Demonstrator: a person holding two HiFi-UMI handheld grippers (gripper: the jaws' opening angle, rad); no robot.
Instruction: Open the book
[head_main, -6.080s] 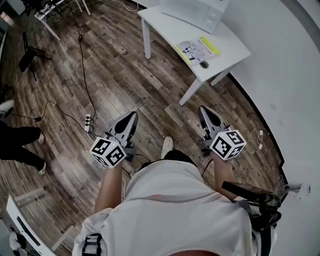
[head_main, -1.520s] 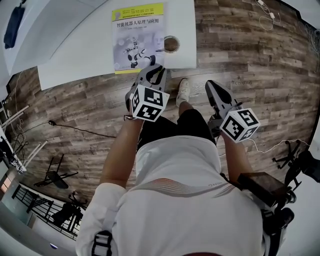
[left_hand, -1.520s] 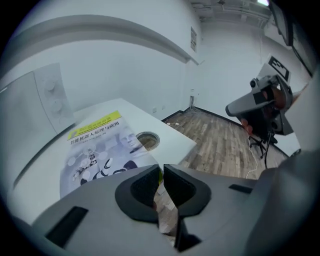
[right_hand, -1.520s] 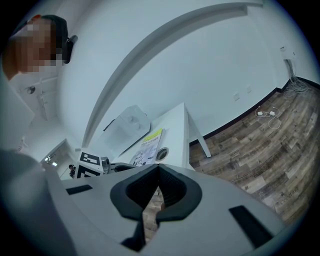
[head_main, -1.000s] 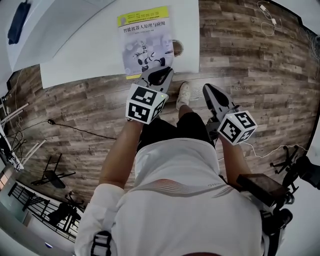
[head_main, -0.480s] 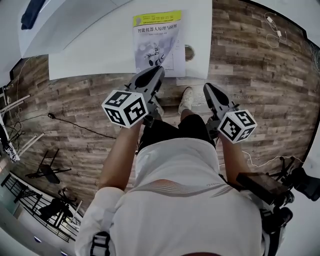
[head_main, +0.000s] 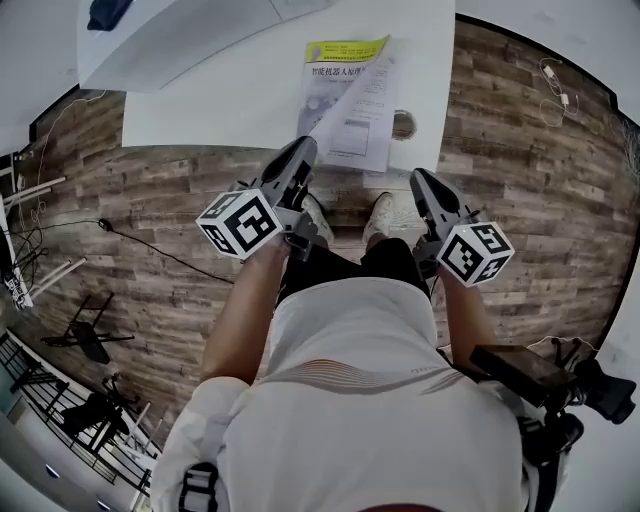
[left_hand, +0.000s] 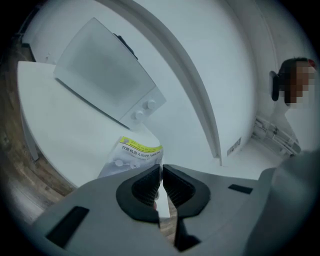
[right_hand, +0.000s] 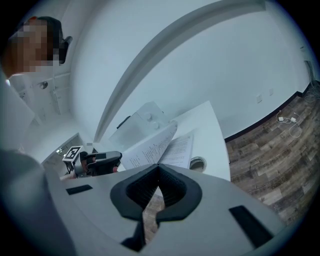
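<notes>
Head view: left gripper (head_main: 303, 150) reaches forward over the near edge of the table (head_main: 200, 110), tilted onto its side, jaws pinched narrow on the front cover (right_hand: 150, 145) of the book (head_main: 365, 130). Cover stands clear of the pages. Book lies beside a round hole (head_main: 403, 125), possibly a cable port. Right gripper (head_main: 421, 180) sits just short of the table, jaws together, empty.

- White short-sleeved shirt (head_main: 370, 420) with thin red stripes (head_main: 340, 372) across the back.
- Black shorts (head_main: 335, 268) and white shoes (head_main: 383, 215).
- Left gripper (head_main: 303, 148) and right gripper (head_main: 420, 179): grey shells, ribbed black pads (left_hand: 145, 187), black-and-white marker cubes (head_main: 240, 222) at the near ends.
</notes>
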